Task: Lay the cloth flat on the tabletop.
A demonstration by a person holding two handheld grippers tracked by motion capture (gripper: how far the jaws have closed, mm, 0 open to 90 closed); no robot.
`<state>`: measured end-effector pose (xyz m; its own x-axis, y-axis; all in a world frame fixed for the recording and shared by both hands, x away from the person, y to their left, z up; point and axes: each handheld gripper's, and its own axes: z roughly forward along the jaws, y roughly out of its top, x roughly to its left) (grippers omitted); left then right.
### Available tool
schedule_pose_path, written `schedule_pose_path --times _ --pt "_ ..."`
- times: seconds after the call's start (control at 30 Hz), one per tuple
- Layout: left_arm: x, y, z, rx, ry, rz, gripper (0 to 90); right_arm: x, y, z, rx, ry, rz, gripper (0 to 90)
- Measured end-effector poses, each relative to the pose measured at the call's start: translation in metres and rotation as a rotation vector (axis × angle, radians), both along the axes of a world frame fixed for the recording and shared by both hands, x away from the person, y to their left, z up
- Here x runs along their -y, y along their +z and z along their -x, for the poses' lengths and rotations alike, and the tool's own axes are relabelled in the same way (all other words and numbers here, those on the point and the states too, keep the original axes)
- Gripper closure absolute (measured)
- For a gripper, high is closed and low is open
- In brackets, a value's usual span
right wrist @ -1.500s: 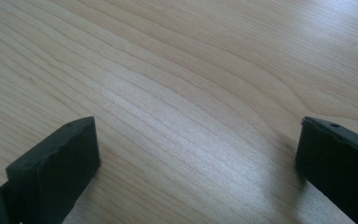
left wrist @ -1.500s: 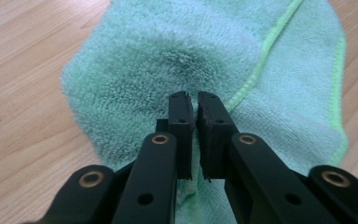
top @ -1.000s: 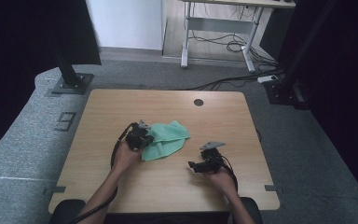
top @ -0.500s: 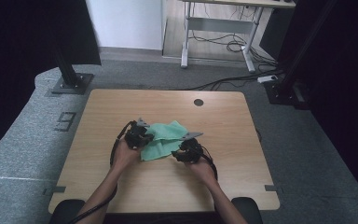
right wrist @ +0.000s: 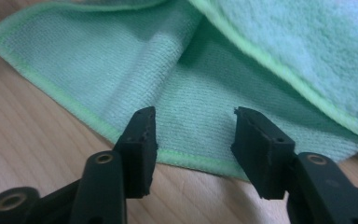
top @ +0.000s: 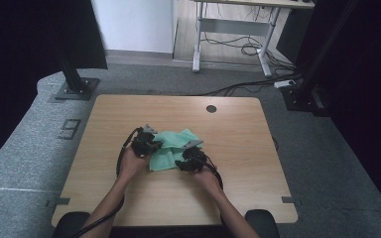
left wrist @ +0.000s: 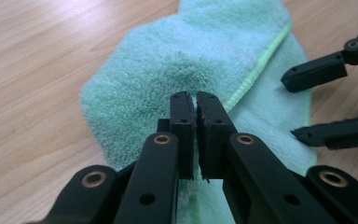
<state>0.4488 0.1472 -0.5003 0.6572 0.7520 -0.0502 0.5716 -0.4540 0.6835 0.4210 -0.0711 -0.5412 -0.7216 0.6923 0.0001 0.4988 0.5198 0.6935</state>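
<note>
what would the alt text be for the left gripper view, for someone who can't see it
The left gripper has its two black jaws pinched shut on a raised fold of a green cloth lying on a wooden table. At the right edge, the right gripper reaches toward the cloth with its jaws apart.
</note>
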Motion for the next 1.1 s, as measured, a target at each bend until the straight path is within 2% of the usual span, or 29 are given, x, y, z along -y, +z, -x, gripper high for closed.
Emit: schedule_pose_path --times 0.23,0.5,0.87,1.1 --pt "-0.01 0.005 -0.003 0.016 0.038 0.016 85.5 0.012 -0.002 0.009 0.004 0.009 -0.013 46.3" --pt "-0.025 0.006 -0.006 0.016 0.08 0.028 85.6 0.024 -0.001 0.02 0.001 0.025 0.004 43.0" --pt "-0.049 -0.005 -0.006 -0.016 0.146 0.031 85.6 0.041 -0.001 0.027 -0.004 0.034 0.008 41.3" --pt "-0.067 -0.017 0.0 -0.048 0.178 0.018 85.4 0.049 0.0 0.028 -0.011 0.012 0.019 37.5"
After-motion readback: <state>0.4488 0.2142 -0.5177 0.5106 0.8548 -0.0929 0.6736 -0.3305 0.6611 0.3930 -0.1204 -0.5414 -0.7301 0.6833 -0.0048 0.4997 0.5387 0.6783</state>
